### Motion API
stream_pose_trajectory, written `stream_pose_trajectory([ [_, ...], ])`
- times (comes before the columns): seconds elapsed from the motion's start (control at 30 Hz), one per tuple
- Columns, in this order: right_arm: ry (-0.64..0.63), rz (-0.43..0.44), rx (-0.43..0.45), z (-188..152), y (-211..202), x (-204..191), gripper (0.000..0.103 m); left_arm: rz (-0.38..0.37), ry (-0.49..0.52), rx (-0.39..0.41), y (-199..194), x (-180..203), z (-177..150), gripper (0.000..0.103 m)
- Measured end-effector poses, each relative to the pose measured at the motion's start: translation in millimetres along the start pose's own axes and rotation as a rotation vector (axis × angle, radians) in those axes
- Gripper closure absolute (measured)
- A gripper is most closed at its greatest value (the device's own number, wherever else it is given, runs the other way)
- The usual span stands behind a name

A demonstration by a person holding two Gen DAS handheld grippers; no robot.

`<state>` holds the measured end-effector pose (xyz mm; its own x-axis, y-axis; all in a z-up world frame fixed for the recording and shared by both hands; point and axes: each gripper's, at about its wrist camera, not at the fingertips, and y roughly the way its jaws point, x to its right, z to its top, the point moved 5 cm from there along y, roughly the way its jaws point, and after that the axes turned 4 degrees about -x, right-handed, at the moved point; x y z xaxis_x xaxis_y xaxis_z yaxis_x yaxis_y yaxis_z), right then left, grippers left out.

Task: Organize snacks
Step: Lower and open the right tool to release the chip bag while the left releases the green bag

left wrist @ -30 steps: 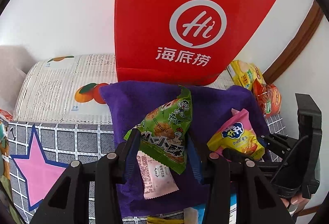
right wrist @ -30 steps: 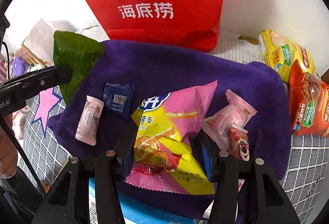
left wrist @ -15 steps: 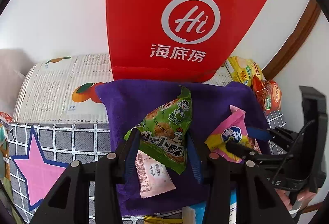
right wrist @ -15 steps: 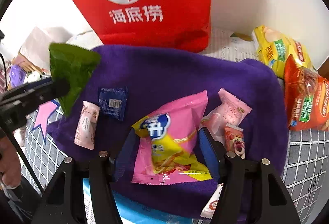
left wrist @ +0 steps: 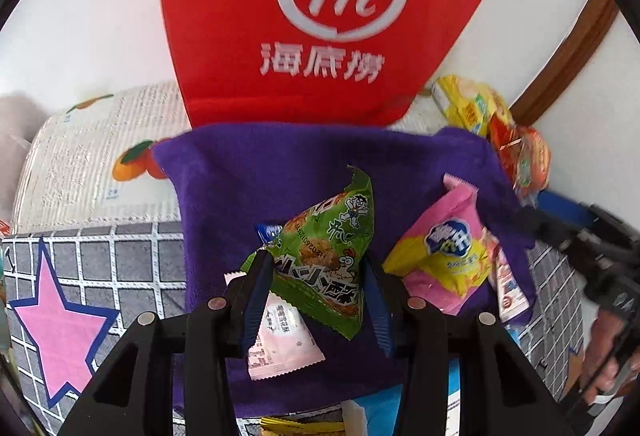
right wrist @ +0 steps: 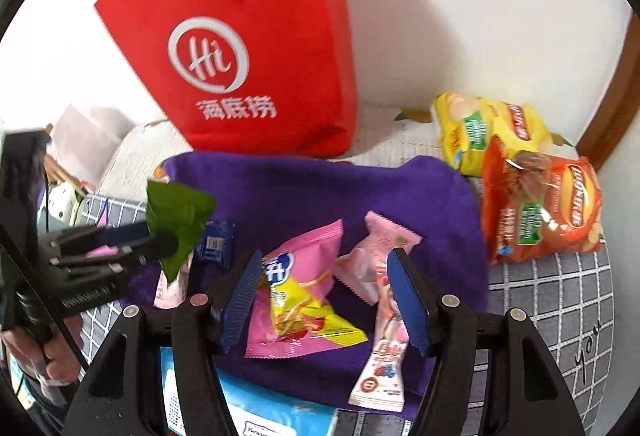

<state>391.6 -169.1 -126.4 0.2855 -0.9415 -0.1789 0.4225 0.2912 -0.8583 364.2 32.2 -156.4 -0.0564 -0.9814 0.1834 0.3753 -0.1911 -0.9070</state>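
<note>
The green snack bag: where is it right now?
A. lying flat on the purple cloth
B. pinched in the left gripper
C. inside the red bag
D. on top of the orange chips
B, because the green snack bag sits between the pads of the left gripper, lifted above the purple cloth; the right wrist view also shows it sticking up from that gripper.

Between the left claw's (left wrist: 318, 290) blue pads sits a green packet (left wrist: 326, 256). Beyond it a purple cloth (left wrist: 248, 172) and a red bag (left wrist: 320, 16) with white lettering. Left of the claw, a grey checked cover (left wrist: 120, 256) bears a pink, blue-edged star (left wrist: 60, 332).
</note>
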Motion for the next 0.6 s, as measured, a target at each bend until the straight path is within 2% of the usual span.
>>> stream_pose_trajectory([
  [0.3, -0.001, -0.003, 0.011, 2, -5, 1, 0.039, -0.011, 0.019, -0.073, 20, 12, -9, 0.060],
  [0.6, -0.002, -0.022, 0.010, 3, -5, 2, 0.039, -0.010, 0.034, -0.095, 27, 14, -14, 0.060],
])
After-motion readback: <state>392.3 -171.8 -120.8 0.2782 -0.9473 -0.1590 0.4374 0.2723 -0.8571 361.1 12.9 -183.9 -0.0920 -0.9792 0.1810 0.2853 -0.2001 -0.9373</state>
